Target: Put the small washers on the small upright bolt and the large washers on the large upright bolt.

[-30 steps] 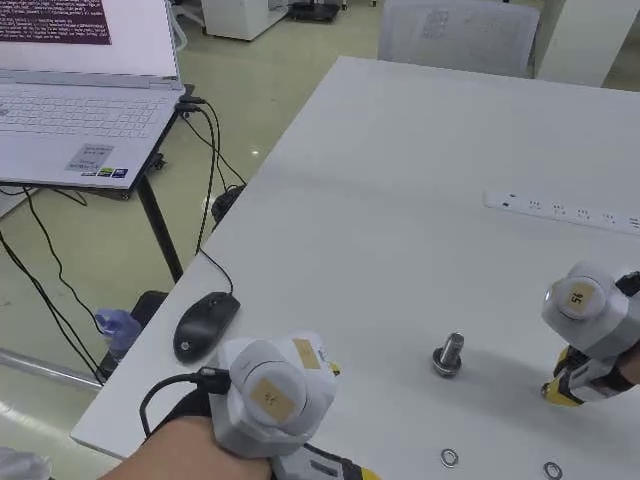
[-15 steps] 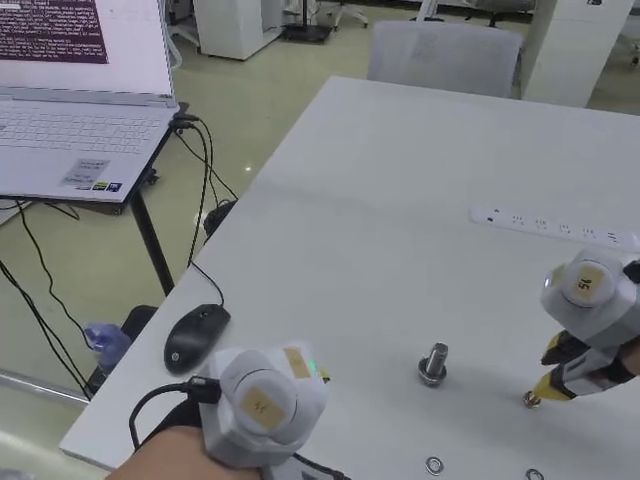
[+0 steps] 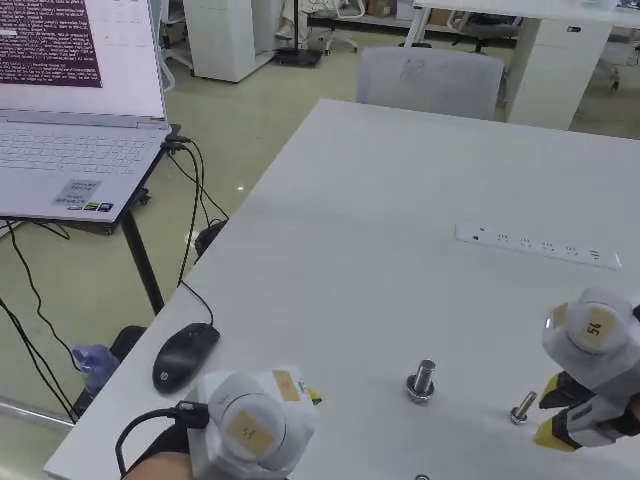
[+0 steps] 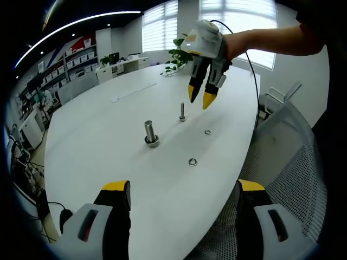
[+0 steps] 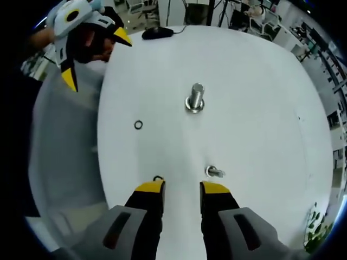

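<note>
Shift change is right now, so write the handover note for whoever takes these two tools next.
Left tool: open, empty, held near the table edge.
Right tool: open by a narrow gap, empty, hovering just short of the small upright bolt.
Things: the small upright bolt and the large upright bolt stand on the white table. The first washer lies flat by the right tool's jaw tip. The second washer lies flat farther out, towards the left tool. Their sizes cannot be told apart.
Done: nothing; both washers are on the table.
Left: put each washer on its matching bolt.
</note>
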